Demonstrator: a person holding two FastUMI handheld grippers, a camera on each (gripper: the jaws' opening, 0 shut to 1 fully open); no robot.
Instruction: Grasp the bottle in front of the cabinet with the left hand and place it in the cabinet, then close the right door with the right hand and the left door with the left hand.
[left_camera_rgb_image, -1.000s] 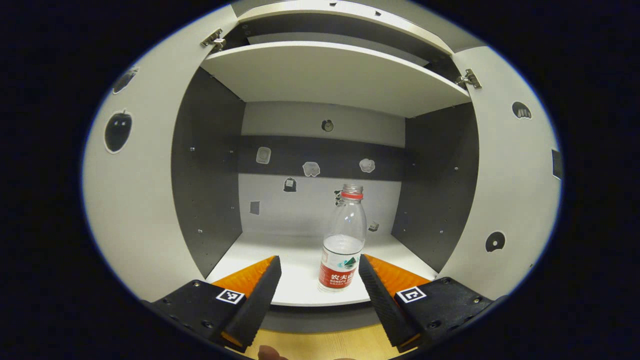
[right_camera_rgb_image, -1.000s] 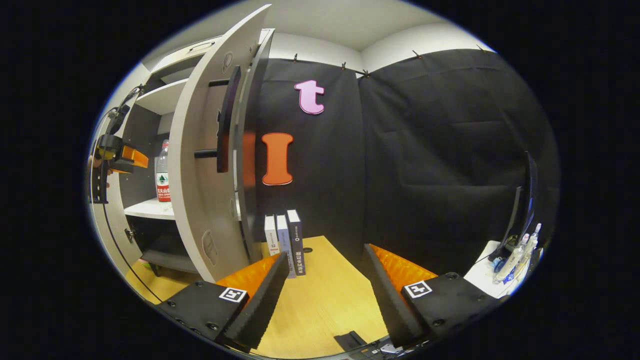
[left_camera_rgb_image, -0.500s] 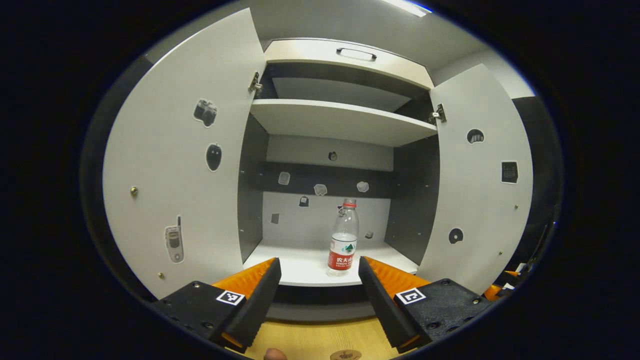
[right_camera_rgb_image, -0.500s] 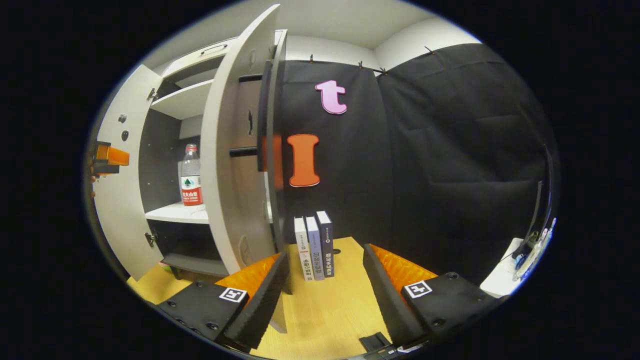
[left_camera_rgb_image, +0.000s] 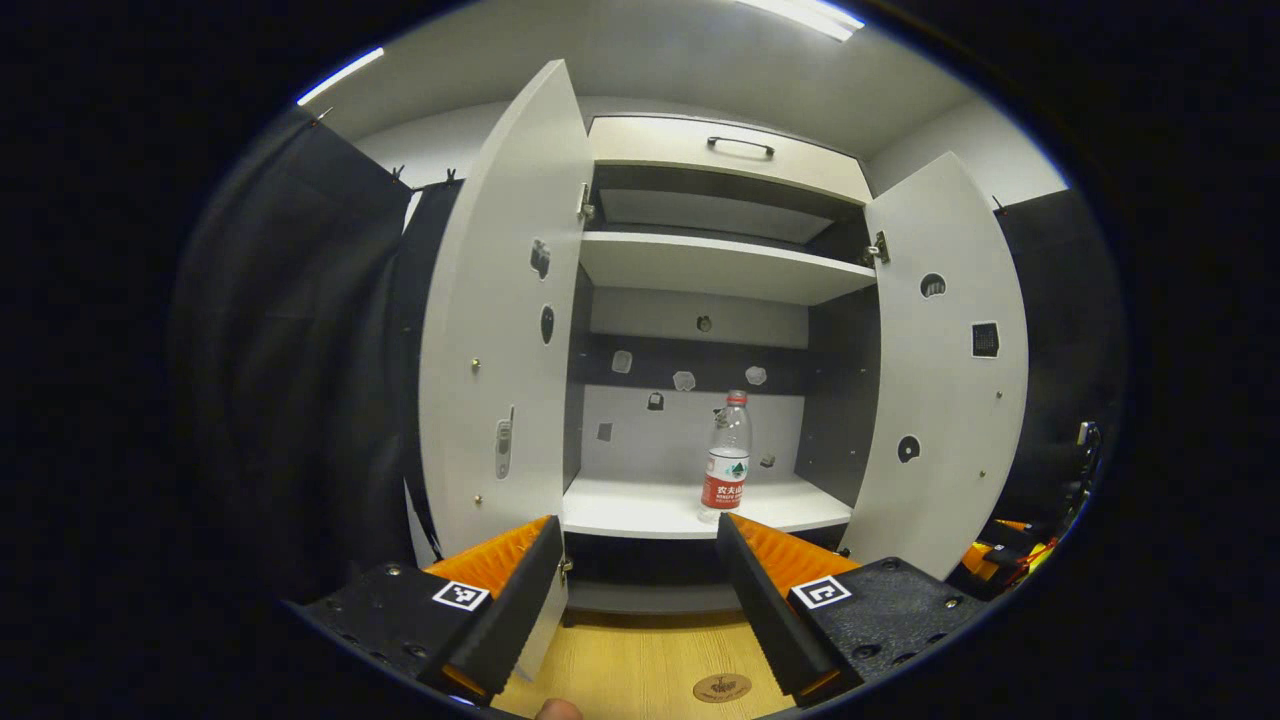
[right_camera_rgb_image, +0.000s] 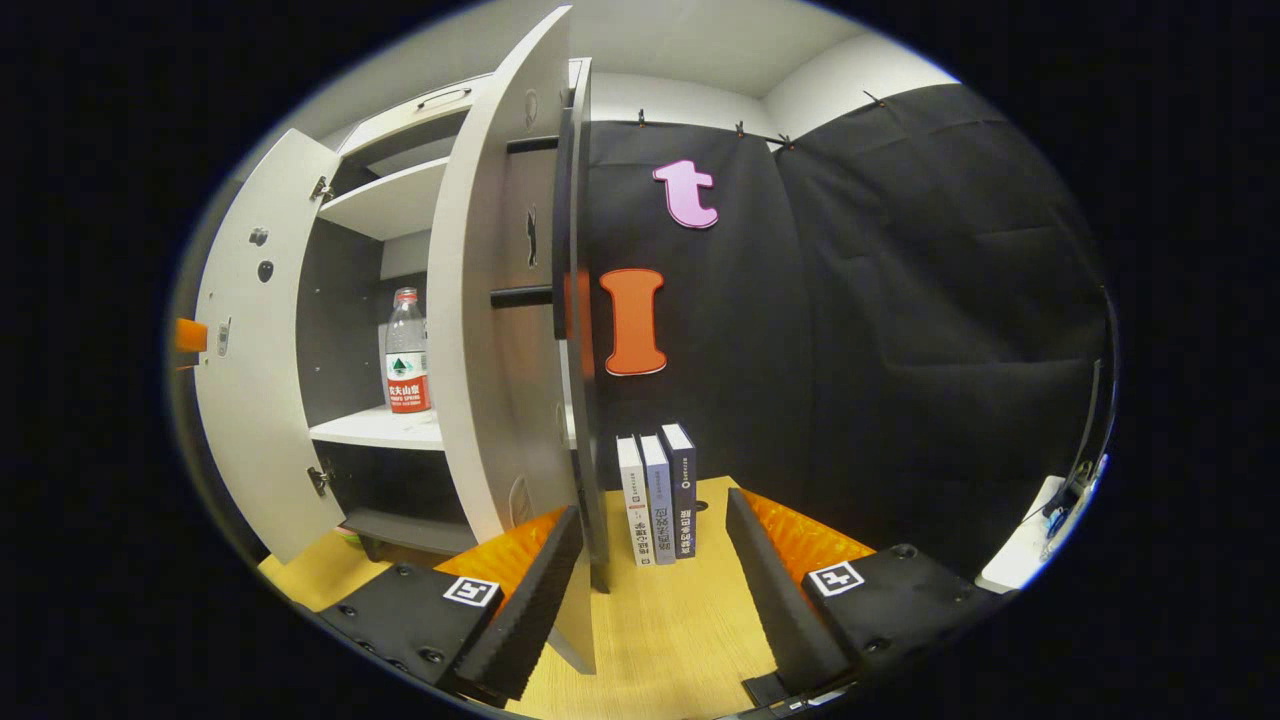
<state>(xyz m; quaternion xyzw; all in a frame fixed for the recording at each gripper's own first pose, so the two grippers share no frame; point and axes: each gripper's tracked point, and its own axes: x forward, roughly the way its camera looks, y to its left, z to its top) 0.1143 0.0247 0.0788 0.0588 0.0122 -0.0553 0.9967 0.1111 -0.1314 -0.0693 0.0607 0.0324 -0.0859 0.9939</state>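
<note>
Right gripper view: the right door (right_camera_rgb_image: 500, 300) stands edge-on at 11 o'clock, touching the empty, wide-apart right gripper (right_camera_rgb_image: 645, 570). The bottle (right_camera_rgb_image: 407, 352) stands on the shelf (right_camera_rgb_image: 375, 428).

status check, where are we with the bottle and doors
Both hand-held grippers open, left, right. Bottle upright on cabinet shelf. Right door and left door open, nothing blocking.

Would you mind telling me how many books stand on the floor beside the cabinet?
3, upright in a row against the black cloth, just right of the open right door: left book, middle book, right book. The door could hide others.
</note>
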